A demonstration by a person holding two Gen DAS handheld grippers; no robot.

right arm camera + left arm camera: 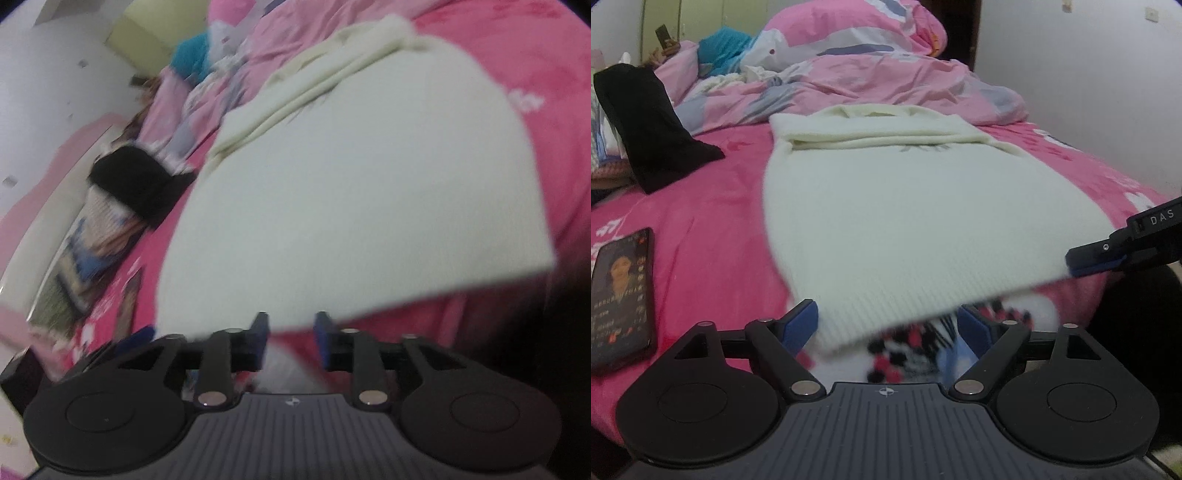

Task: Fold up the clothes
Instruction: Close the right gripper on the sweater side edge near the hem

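A cream-white ribbed knit sweater [886, 206] is lying flat on the bright pink bedsheet [713, 229], sleeves folded across its far end. The left claw [886, 325] is standing wide apart at the near hem (nothing pinched). The right claw [290, 332] is gaping partly, its pads free of the hem.

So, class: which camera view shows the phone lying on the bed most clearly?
The left wrist view. There the phone lies flat on the pink bedsheet, left of the white sweater, its lit screen sharp enough to make out. The right wrist view is motion-blurred and shows only a dark smear at its lower left, too vague to identify.
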